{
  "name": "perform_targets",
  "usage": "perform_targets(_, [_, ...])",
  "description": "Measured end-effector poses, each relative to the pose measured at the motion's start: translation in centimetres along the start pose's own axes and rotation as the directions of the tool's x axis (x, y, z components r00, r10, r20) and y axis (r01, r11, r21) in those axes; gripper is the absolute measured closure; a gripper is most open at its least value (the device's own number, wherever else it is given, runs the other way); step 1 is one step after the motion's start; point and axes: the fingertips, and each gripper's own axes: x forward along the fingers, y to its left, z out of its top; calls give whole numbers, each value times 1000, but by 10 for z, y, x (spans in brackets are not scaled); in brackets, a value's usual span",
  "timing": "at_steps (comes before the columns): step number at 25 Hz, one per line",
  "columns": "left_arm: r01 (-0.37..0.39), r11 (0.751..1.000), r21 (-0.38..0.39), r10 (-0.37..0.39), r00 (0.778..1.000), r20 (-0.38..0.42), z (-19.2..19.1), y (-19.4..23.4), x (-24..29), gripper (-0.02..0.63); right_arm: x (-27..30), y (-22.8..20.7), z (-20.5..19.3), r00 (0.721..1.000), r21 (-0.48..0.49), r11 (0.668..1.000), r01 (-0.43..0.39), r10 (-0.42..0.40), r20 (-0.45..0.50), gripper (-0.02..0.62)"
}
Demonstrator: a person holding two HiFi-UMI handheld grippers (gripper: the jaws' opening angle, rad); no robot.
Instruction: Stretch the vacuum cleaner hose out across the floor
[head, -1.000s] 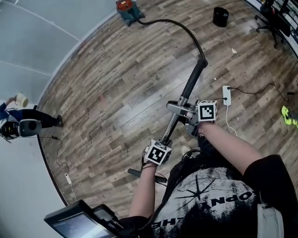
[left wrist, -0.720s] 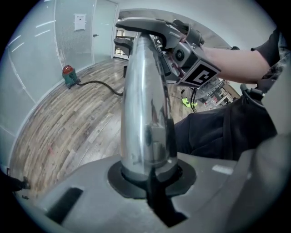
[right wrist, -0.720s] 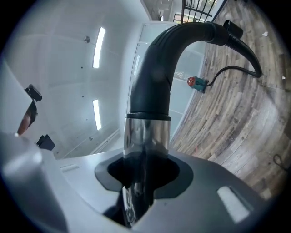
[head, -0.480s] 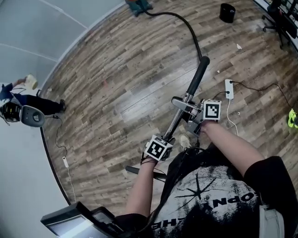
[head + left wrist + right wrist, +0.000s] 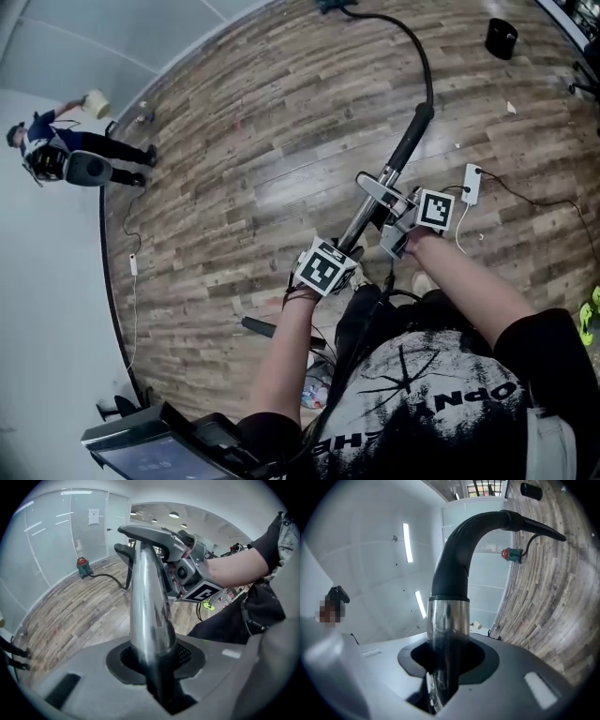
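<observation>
Here the vacuum cleaner hose curves over the wooden floor from the vacuum cleaner by the far wall to its metal tube. The right gripper clamps the tube's upper part. Lower down, the left gripper has just been opening its jaws, which now stand loose around the tube.
</observation>
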Motion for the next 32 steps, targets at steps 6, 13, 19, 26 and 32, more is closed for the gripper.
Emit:
perform_targets(6, [55,995,-84,-56,998,-14,-23,-45,7,514,-27,11,-29,999,34,999,-9,11,-53,471])
perform_targets(13, [80,990,-117,-85,996,-37,-58,-70,4,515,-42,11,-67,996,49,999,16,-11,-94,471])
perform_targets(19, [106,977,-184,-115,992,-43,-120,-91,5,514,-56,-13,-132,980,38,987,154,-148,-131,463])
perform_targets(26, [161,964,-213,-171,985,-29,-168,-103,5,514,-87,-39,-174,939,27,944,329,-324,-115,378])
perform_targets(32, [155,963,-220,-169,984,-46,-181,-152,13,514,-125,-12,-218,942,55,952,301,-288,-172,408])
